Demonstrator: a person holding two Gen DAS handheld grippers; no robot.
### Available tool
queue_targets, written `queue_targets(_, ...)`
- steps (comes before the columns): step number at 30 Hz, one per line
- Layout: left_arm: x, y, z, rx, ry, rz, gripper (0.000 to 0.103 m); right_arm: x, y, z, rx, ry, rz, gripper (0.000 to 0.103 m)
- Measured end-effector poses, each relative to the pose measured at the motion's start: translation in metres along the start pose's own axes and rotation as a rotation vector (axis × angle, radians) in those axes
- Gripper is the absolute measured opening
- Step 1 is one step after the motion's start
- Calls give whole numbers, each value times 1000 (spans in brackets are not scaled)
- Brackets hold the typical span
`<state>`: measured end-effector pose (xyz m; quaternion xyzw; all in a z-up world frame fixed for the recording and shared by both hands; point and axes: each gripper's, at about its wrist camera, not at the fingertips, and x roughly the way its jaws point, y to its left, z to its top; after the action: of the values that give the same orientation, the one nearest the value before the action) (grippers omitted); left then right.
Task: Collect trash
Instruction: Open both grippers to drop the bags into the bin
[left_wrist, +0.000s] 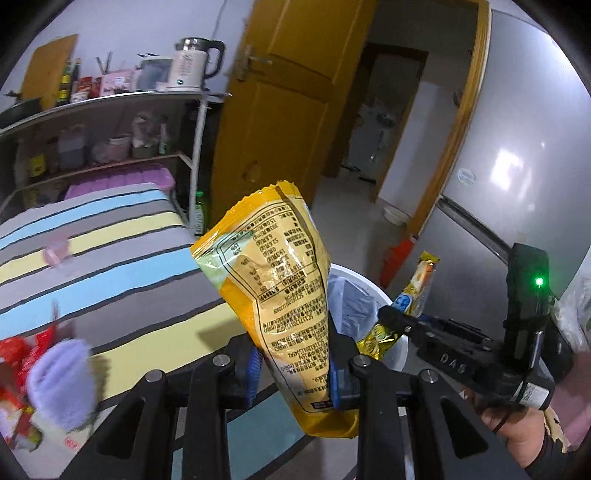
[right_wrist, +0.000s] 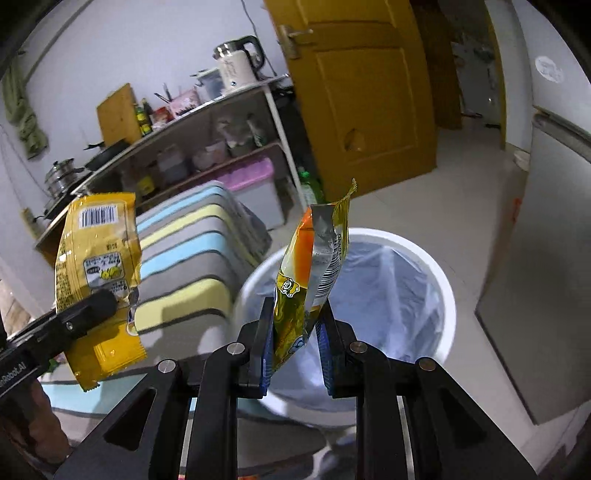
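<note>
- Trash in play: a large yellow snack bag (left_wrist: 284, 306) and a slim yellow-and-orange wrapper (right_wrist: 314, 273), each pinched in its own hand-held gripper.
- The left hand-held gripper (left_wrist: 295, 373) is closed to a narrow gap on the lower part of the snack bag, whose printed back stands upright between the blue pads.
- The right hand-held gripper (right_wrist: 297, 350) is likewise narrowed onto the wrapper, which rises between its pads, silver inside showing at the torn top.
- A white trash bin (right_wrist: 439, 273) with a pale plastic liner sits on the floor just beyond the right gripper; the wrapper shows against its opening in the right wrist view.
- In the left wrist view, more rubbish lies blurred at the lower left of the tabletop: red wrappers (left_wrist: 22, 354) and a pale purple fuzzy object (left_wrist: 62, 384).
- The tabletop (left_wrist: 110, 258) wears a cloth striped in grey, blue and yellow.
- Behind it stands a metal shelf rack (left_wrist: 110, 103) carrying a white electric kettle (left_wrist: 192, 64), bottles and jars.
- A yellow wooden door (left_wrist: 291, 96) stands open, and a silver refrigerator (left_wrist: 517, 147) is at the right.
</note>
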<state>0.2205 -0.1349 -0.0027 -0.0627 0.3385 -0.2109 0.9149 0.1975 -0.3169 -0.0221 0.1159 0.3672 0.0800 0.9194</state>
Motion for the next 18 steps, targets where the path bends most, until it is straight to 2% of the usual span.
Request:
queue_targets(7,43,-11,3,17,46,-32,29,26,-25,0,14,47,-35,22)
queue_targets(11,61,-12,3,13,69,-41,40,38,-36,-1,10,79,-44,25)
queue_targets(13,65,-10,2,8,77,-47,40,41,-37,-3,8,89,-48,26)
queue_targets(14,67,-9,1,8,79,-44,41,42,-38,-4,6,93,-50,27)
queue_targets(17,67,-4,-2,-5,83,-42,44,44,-41,-7,15,98,-53,46)
queue_targets(18,66,-3,-3,-11,82,-39,44,43,-42,-8,20,97,-50,48)
